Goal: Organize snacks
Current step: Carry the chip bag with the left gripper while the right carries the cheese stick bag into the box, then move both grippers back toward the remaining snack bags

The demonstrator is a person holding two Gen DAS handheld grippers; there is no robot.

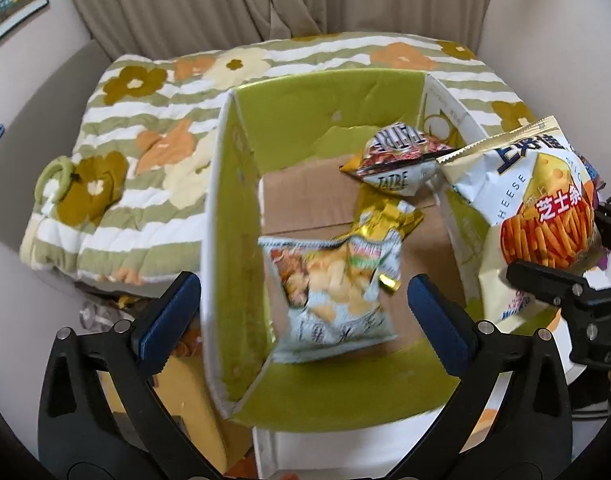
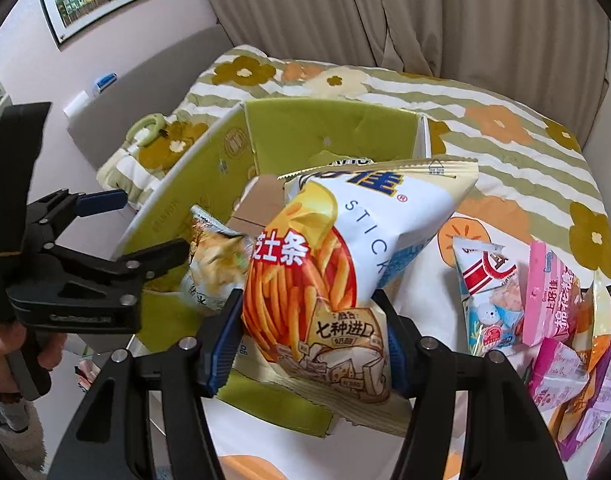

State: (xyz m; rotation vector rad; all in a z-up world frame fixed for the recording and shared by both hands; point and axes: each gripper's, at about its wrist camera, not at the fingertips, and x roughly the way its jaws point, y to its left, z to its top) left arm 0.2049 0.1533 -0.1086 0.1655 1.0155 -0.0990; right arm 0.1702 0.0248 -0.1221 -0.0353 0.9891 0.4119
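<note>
Left gripper (image 1: pixel 303 312) spread wide and holding nothing, above a blurred pale chip bag (image 1: pixel 333 296) inside the green-lined cardboard box (image 1: pixel 305 108), the bag's lettering too smeared to read. Right gripper (image 2: pixel 311 340) clamped on the cheese stick bag (image 2: pixel 337 272), hiding most of the box interior from the right wrist view. Seen only from the right wrist: loose snack packets (image 2: pixel 545 312) heaped on the floral bedspread (image 2: pixel 505 128), cut off at the frame's right edge.
</note>
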